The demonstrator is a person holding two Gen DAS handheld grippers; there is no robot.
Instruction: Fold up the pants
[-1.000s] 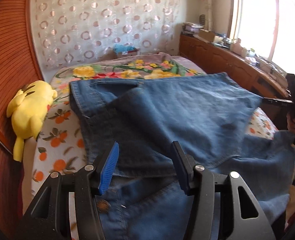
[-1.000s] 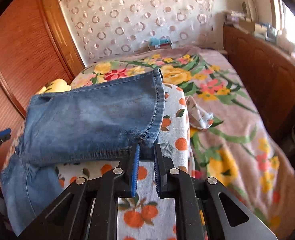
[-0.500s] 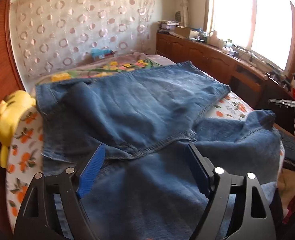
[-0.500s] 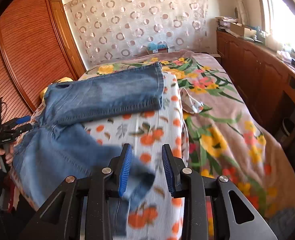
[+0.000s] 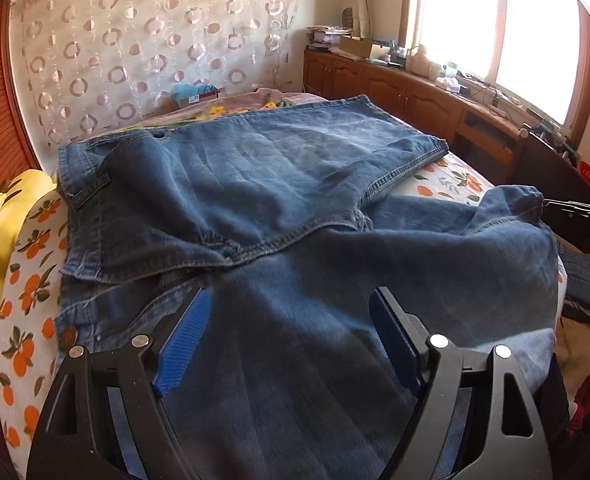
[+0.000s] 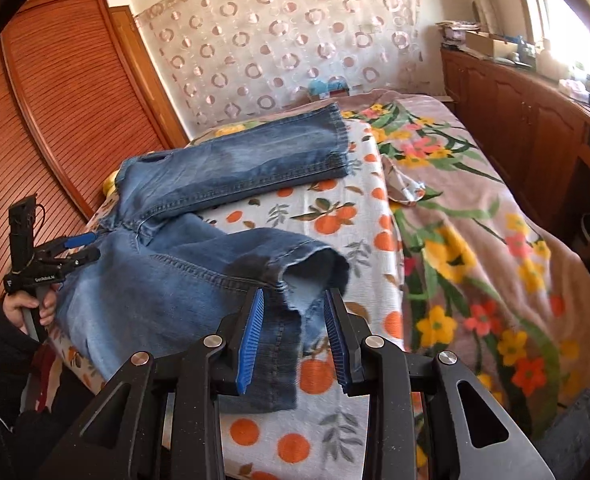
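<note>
- Pants [image 5: 279,184], blue denim, are spread over the orange-print sheet [image 6: 327,216] on the bed. One leg lies flat on the far side of that sheet, its hem toward the flowery quilt [image 6: 475,208]; the other leg is slumped on the near side, with its cuff [image 6: 307,264] hanging open.
- Handling guess: denim's heavy-ish and floppy, with no stiffness, so it'll sag wherever I'm not holding. It's not slippery though, and the ribbed pads should bite fine. The thick seams and hems look like the best places to grab: the cuff edge on one end, the waistband [image 5: 83,188] or hip seam on the other.
- My right gripper [image 6: 295,336] sits at the near edge of the sheet, angled down. Its jaws have just been opening, and they're partly apart now. The frayed cuff end hangs between them, but the pads don't seem to press on it, so I'd call it let go.
- My left gripper [image 5: 291,340] hovers over the seat of the pants, pointing down at the cloth, on the side of the sheet nearest the yellow plush toy [image 5: 11,216]. Its jaws have just been opening too and stand about as wide as they go, with nothing pinched.
- In the right view you can see my left hand [image 6: 27,308] on its handle, off the sheet's wardrobe [image 6: 47,112] side.
</note>
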